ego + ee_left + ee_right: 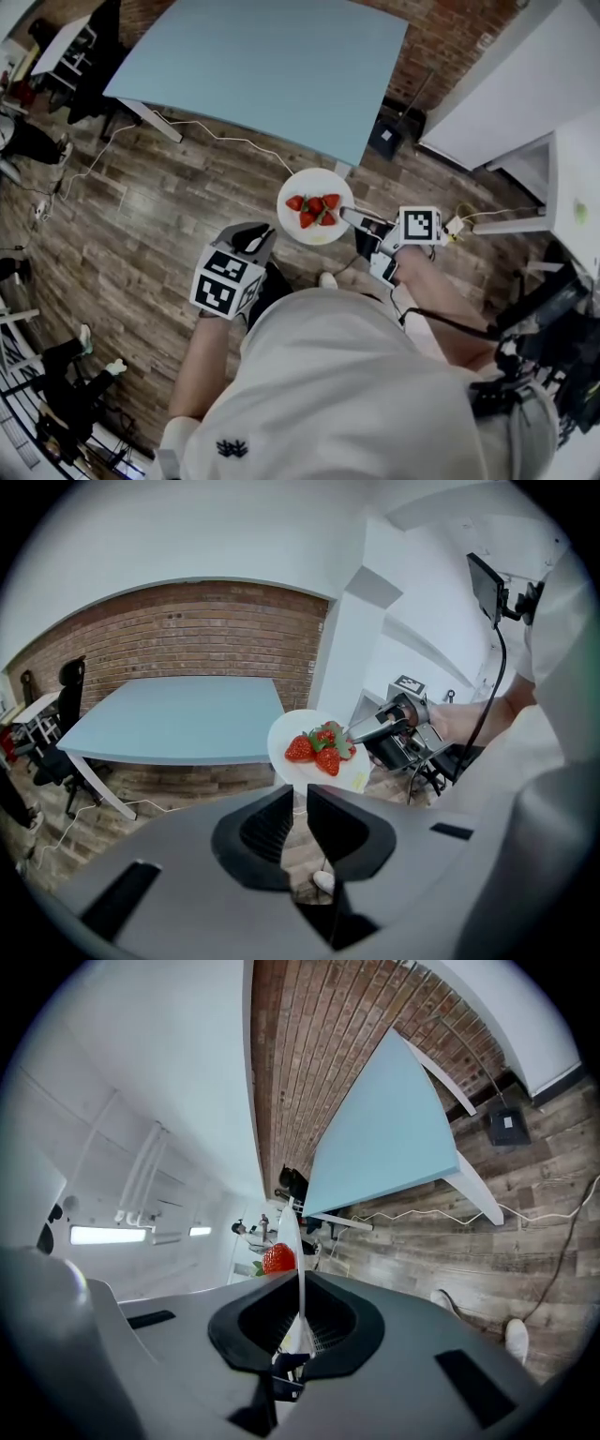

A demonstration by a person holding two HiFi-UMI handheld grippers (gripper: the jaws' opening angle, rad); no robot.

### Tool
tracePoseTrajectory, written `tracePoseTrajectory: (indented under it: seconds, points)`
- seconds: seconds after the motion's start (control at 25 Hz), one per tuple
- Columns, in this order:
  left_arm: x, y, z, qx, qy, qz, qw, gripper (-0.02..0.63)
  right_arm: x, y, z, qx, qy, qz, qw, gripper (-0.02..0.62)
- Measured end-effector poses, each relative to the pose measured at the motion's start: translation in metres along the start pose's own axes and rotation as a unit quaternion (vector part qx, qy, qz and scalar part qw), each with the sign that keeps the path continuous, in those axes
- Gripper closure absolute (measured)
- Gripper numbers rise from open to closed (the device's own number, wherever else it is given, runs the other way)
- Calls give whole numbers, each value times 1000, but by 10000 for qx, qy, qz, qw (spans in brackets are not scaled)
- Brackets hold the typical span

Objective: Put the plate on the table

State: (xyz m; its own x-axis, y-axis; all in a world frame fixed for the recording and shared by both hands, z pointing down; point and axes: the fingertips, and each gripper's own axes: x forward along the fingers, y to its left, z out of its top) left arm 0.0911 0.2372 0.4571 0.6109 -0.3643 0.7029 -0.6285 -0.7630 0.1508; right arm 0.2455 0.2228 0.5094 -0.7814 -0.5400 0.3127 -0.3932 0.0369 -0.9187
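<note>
A white plate [315, 234] with red strawberries [315, 210] hangs over the wood floor, just short of the near corner of the light blue table [272, 56]. My right gripper [349, 217] is shut on the plate's right rim. In the right gripper view the plate [292, 1237] stands edge-on between the jaws of the right gripper [300, 1283], with one strawberry [278, 1258] to its left. My left gripper [253, 239] hovers below and left of the plate, holding nothing. In the left gripper view the left gripper [300, 794] shows only a thin slit, with the plate [286, 761] ahead.
White cabinets [506, 84] stand at the right. A white cable [216, 136] and a black box [385, 138] lie on the floor by the table legs. A dark chair [94, 56] stands at the table's far left. A brick wall [187, 630] runs behind the table.
</note>
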Motion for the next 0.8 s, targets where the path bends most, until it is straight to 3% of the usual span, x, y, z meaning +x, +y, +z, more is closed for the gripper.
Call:
tracePoseTrajectory:
  seconds: [0.28, 0.64, 0.8]
  points:
    - [-7, 96, 23, 147, -14, -149, 9998, 558, 90, 29, 48, -204, -91, 26, 9997, 580]
    - [-40, 247, 27, 349, 12, -147, 9993, 558, 237, 76, 96, 105, -251, 4, 9996, 580]
    - [-46, 275, 31, 344, -57, -120, 9993, 558, 265, 84, 112, 65, -300, 41, 9995, 580]
